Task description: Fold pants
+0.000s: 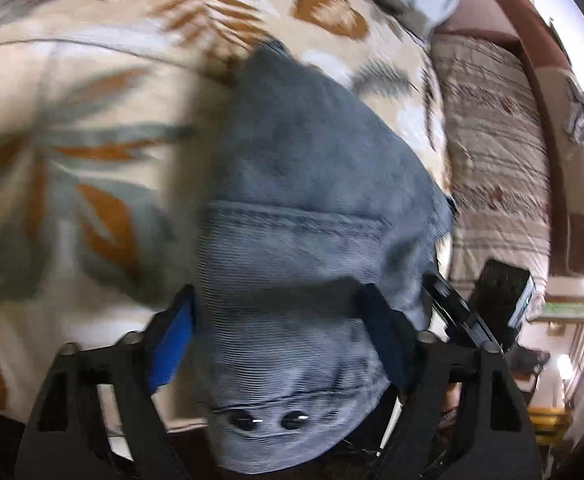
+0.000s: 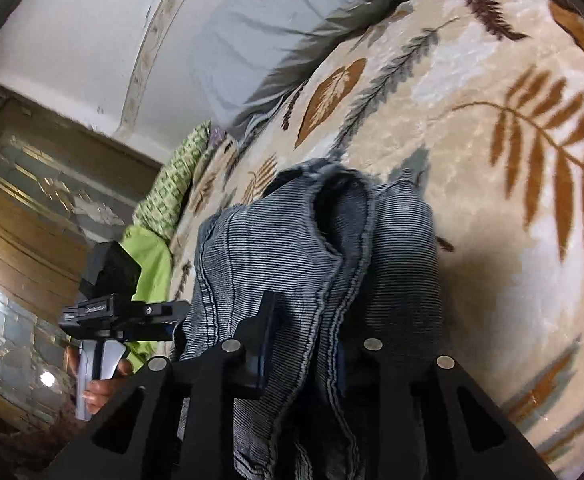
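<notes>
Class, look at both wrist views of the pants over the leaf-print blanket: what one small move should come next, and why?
Probably lower the pants onto the blanket. The right claw is shut on bunched fabric. The waistband end with two buttons sits between the left claw's wide fingers; whether they pinch it is unclear. The cloth hangs crumpled, so laying it flat should come before any fold.

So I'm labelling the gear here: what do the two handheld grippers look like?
Both are matte black with triangular cut-out finger frames and round silver bolt heads. The left gripper has bright blue finger pads. The right gripper has dark pads. A hand grips a white handle.
</notes>
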{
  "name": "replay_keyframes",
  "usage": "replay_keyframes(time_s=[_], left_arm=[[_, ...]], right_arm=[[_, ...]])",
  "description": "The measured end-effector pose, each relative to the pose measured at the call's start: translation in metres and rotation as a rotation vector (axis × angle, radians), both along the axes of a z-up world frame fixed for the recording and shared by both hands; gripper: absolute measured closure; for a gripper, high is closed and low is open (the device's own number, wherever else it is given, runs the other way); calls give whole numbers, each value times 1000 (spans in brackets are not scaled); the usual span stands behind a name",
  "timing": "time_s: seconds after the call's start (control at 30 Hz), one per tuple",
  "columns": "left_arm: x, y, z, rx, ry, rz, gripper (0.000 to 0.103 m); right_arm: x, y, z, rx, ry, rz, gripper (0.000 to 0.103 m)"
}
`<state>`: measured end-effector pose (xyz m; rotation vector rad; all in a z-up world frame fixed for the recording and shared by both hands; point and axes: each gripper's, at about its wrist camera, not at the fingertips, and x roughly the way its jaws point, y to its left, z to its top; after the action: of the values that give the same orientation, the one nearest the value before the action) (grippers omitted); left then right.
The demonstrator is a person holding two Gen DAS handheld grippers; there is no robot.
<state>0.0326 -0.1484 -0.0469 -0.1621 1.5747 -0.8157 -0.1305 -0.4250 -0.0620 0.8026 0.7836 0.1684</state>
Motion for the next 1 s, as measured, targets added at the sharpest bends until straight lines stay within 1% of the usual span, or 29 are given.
replay_keyframes(time_s=[0.03,0.07,0.1,0.17,0.2,0.27,0.33,0.4,0.43,0.5,0.6,0.7,0.73,0.77,0.8,0.83,0.87,0.93,0.97,1.0], left_arm=[[-7,-7,10,6,-36,-22,35],[-11,-11,16,4,-50,-38,44],[-15,-14,23,-2,-65,-47,49],[-23,-21,39,-22,-105,-67,49],[-27,-27,43,-9,-137,-78,49],[-30,-35,40,25,-159,-88,49],[-33,-41,34,83,-205,-94,49],[-37,-48,31,118,-249,-110,47],[-39,-50,30,133,-274,-118,45],[-43,-56,26,167,-312,-121,37],[-42,-56,17,187,-312,-111,30],[-41,-52,17,184,-306,-91,28],[-42,-52,19,188,-314,-90,28],[-44,-52,22,193,-327,-92,28],[-46,-52,26,200,-346,-94,29],[-49,-52,32,210,-378,-97,29],[-52,-51,39,216,-411,-99,29],[-57,-49,53,222,-490,-95,29],[-58,-48,59,229,-528,-91,29],[-58,-48,63,235,-557,-87,27]], right_arm=[[0,2,6,-20,-3,2,95],[-1,2,14,-36,-15,2,96],[-3,1,28,-54,-45,0,96],[-10,-3,43,-81,-81,-7,97],[-13,-9,48,-95,-88,-19,97],[-17,-20,44,-120,-58,-47,97],[-17,-29,26,-123,0,-71,97],[-17,-32,5,-137,51,-79,97],[-18,-32,1,-138,58,-84,96],[-19,-37,-8,-124,64,-106,95],[-17,-39,-17,-131,80,-112,96],[-16,-38,-17,-131,83,-116,95],[-16,-37,-14,-131,87,-118,90],[-15,-35,-11,-134,94,-123,88],[-16,-35,-5,-146,103,-130,83],[-15,-35,0,-155,107,-136,73],[-18,-35,7,-172,101,-148,69],[-25,-37,25,-196,59,-182,60],[-28,-38,34,-211,35,-205,58],[-29,-39,42,-222,11,-219,48]])
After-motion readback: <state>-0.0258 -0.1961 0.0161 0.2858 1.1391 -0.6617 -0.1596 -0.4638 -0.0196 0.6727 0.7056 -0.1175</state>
